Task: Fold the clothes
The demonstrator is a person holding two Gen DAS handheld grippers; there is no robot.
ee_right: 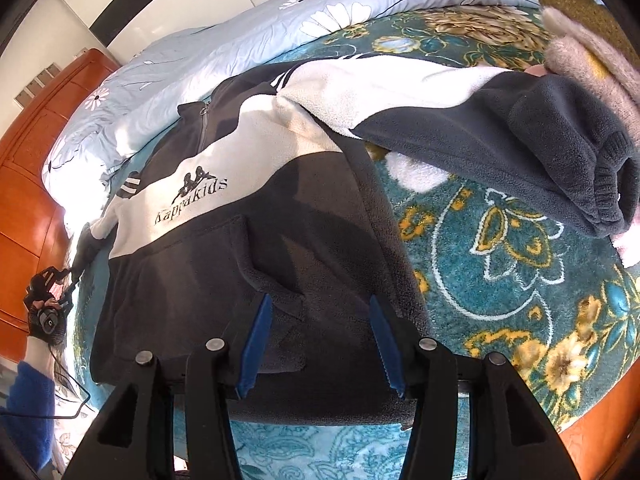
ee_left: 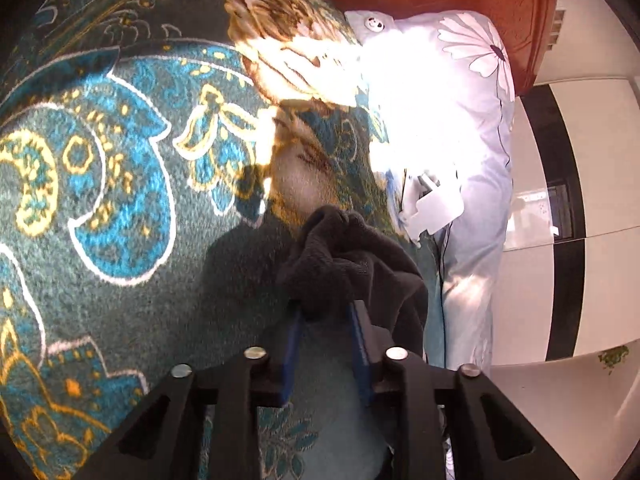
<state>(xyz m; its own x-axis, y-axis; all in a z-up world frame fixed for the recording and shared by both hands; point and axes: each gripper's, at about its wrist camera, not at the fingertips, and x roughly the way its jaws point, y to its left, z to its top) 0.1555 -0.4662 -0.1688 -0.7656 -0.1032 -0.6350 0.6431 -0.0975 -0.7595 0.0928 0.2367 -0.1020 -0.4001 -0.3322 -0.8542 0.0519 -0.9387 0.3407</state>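
- Left gripper [ee_left: 325, 312] has its blue pads clamped on a bunched end of dark fleece [ee_left: 348, 256], which rises in a wad toward 12 o'clock from the fingertips and hangs down at 3 o'clock past the right finger.
- Right gripper [ee_right: 320, 312] stands with its jaws apart above the lower front of the sweatshirt [ee_right: 248, 216]; the blue pads [ee_right: 256, 344] straddle the pouch pocket edge, and nothing is pinched between them.
- Sweatshirt lies spread on the teal patterned blanket [ee_right: 520, 264], chest up, with a black hem and collar, a white chest band and a short zip toward 11 o'clock.
- One sleeve [ee_right: 460, 120], white then dark grey, stretches toward 2 o'clock, its ribbed cuff near a pink fluffy item [ee_right: 592, 64] at the frame's edge.
- In the right wrist view the left gripper [ee_right: 48, 292] appears small at 9 o'clock, at the end of the other sleeve, with a blue sleeve [ee_right: 28, 412] of the person below it.
- Pale blue daisy-print bedding [ee_right: 208, 52] lies along the blanket's far side, toward 11 o'clock, beside a reddish wooden headboard [ee_right: 36, 168].
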